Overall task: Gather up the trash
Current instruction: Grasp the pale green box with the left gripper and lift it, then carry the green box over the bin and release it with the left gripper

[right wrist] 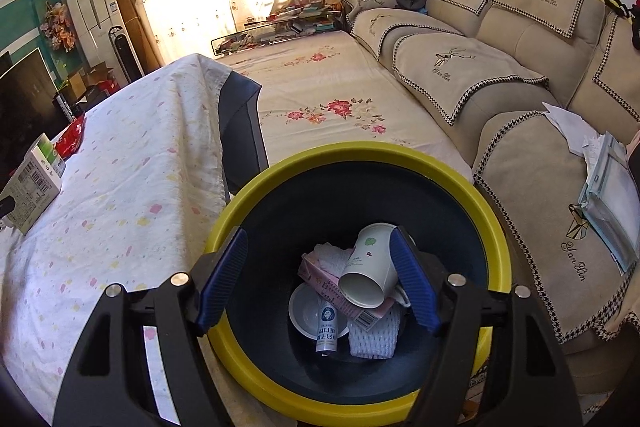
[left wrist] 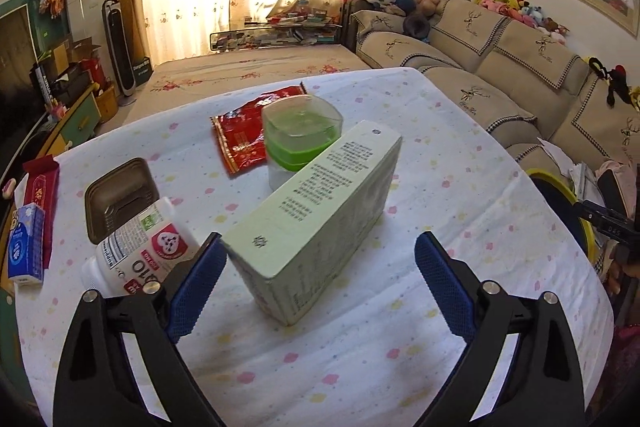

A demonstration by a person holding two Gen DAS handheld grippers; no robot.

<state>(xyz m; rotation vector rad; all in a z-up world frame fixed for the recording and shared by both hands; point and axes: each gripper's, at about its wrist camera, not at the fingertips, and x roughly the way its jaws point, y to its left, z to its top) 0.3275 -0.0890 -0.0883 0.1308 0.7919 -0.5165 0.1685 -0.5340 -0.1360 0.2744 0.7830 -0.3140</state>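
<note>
Left gripper: my left gripper (left wrist: 320,259) tilts down toward the counter (left wrist: 460,163), its blue pads spread wide apart and clamped on nothing.
Left pads: the left-hand pad (left wrist: 200,287) sits just beside the near corner of the pale green carton (left wrist: 316,211); I cannot tell whether they touch. The other pad is well clear of it.
Carton: it stands on its long edge between the jaws, running away from me toward the far side of the counter.
Bottle: a white pill bottle (left wrist: 136,251) with a red label lies on its side just beyond the left-hand pad.
Further out, left view: a brown tray (left wrist: 116,199) lies behind the bottle. A clear cup with a green band (left wrist: 300,135) stands behind the carton, with a red foil wrapper (left wrist: 244,131) beside it. A red pack and a blue tissue pack (left wrist: 26,247) lie at the counter's left edge.
Right gripper: my right gripper (right wrist: 320,279) points down into the yellow-rimmed trash bin (right wrist: 496,227), jaws parted and empty.
Bin contents: a paper cup (right wrist: 372,267) lies tipped between the pads, lower down, on a pink box (right wrist: 320,275), white foam netting (right wrist: 372,339), a white lid and a small tube (right wrist: 326,331).
Bin position: it stands on the floor beside the counter's cloth-draped edge, with the sofa (right wrist: 520,39) on its other side.
</note>
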